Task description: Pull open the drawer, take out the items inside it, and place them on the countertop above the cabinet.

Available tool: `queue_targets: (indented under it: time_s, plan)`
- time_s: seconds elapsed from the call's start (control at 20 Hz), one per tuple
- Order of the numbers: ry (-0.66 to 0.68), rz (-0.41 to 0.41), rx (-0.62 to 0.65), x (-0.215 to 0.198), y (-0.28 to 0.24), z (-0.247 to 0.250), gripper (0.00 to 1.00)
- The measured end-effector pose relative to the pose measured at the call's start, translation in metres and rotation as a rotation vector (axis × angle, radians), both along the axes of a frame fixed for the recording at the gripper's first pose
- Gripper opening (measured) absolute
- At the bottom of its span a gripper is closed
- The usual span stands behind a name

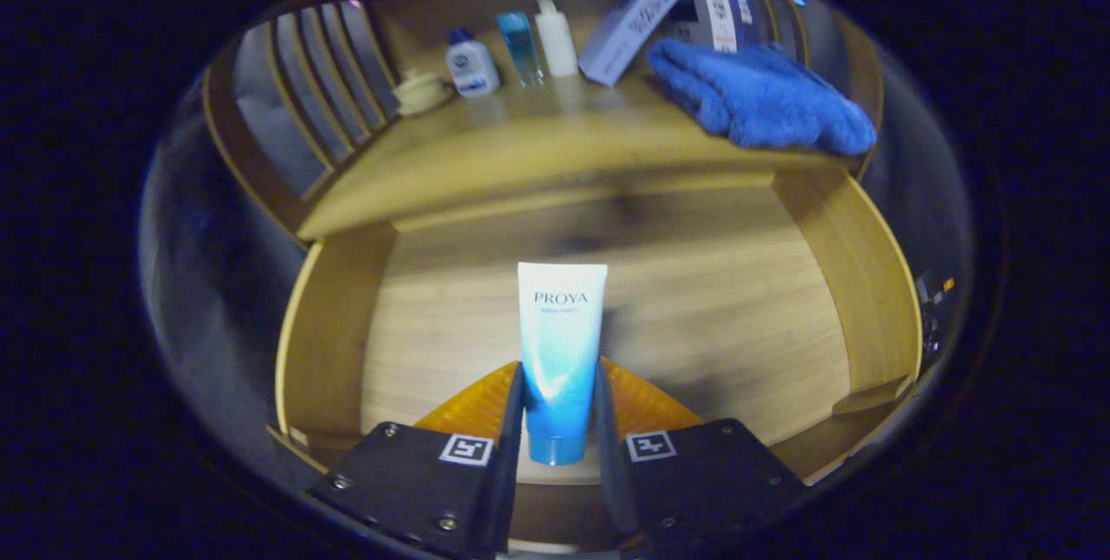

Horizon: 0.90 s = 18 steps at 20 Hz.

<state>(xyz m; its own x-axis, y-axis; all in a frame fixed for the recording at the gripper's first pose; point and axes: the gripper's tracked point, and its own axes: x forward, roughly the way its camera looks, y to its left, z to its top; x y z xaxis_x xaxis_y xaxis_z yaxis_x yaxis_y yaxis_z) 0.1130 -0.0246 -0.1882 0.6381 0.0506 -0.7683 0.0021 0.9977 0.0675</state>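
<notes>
Clamping the tube (559, 352) from both sides, the gripper (559, 395) holds it over the open drawer (694, 300) — countertop (538, 144) beyond.

tube (559, 352): sides being covered by the gripper (559, 421) fingers pressing it | drawer (694, 309) floor: blurring at 12 o'clock | box (633, 22): print smearing, unreadable | towel (759, 96): hiding countertop (486, 161) behind, 1 o'clock

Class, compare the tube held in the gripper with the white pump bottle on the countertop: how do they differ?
The tube is blue fading to white; the pump bottle is all white. The tube sits clamped between the gripper fingers above the open drawer; the pump bottle stands free on the countertop. The tube has a flat cap, the pump bottle a pump head. Both are upright toiletries.
</notes>
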Motion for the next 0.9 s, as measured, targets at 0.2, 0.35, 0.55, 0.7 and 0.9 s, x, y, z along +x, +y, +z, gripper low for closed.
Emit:
queue_targets:
  time_s: [0.2,0.35,0.55,0.7,0.9]
  plan:
    - [-0.211,-0.005,0.041,-0.011,-0.004,0.059,0.42]
    - [-0.389,-0.028,0.036,-0.008,-0.009,0.100,0.41]
    - [-0.552,-0.025,0.021,0.003,-0.014,0.166,0.41]
    - [-0.613,-0.006,-0.007,0.028,0.004,0.178,0.41]
    - [-0.605,-0.050,-0.001,0.060,0.011,0.174,0.41]
